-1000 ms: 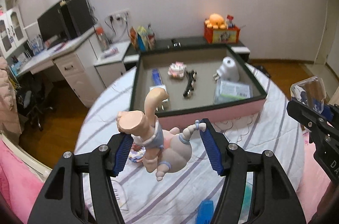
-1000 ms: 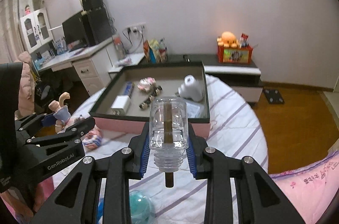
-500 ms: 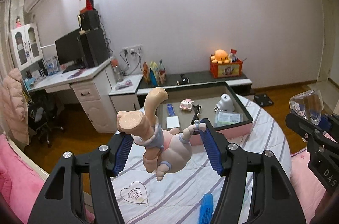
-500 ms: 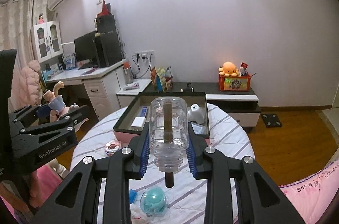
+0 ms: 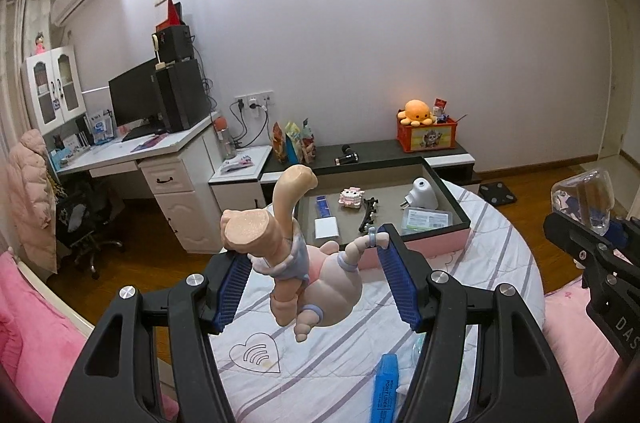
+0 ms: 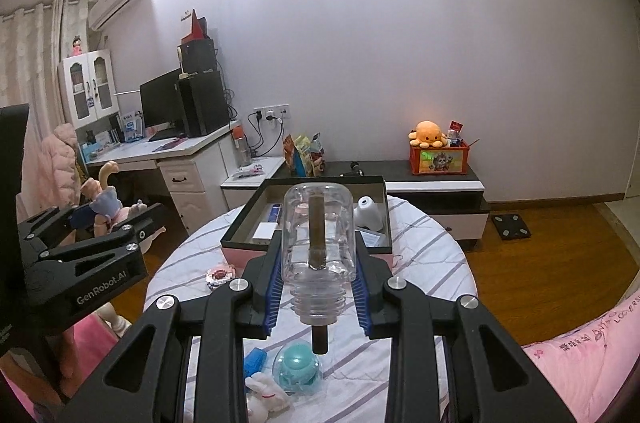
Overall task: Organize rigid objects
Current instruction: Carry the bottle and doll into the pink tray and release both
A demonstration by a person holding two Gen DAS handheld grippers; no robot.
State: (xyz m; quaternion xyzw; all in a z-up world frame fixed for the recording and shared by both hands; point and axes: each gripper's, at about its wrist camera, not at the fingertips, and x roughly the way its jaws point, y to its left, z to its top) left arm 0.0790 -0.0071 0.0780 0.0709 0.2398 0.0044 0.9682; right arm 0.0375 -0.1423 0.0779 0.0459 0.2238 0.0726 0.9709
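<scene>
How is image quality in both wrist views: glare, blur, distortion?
Left wrist view: ceiling glare at top, strong fisheye bending, the doll in the left gripper sharp. Right wrist view: similar ceiling glare, dark corner vignetting, the clear bottle in the right gripper sharp.

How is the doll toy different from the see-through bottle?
The doll toy is pinkish, lumpy and solid-coloured with limbs sticking out; the bottle is clear and smooth with a brown stick inside. The doll sits crooked between the left gripper's fingers; the bottle lies straight between the right gripper's fingers, neck toward the camera. Both are held up above the striped table.
</scene>
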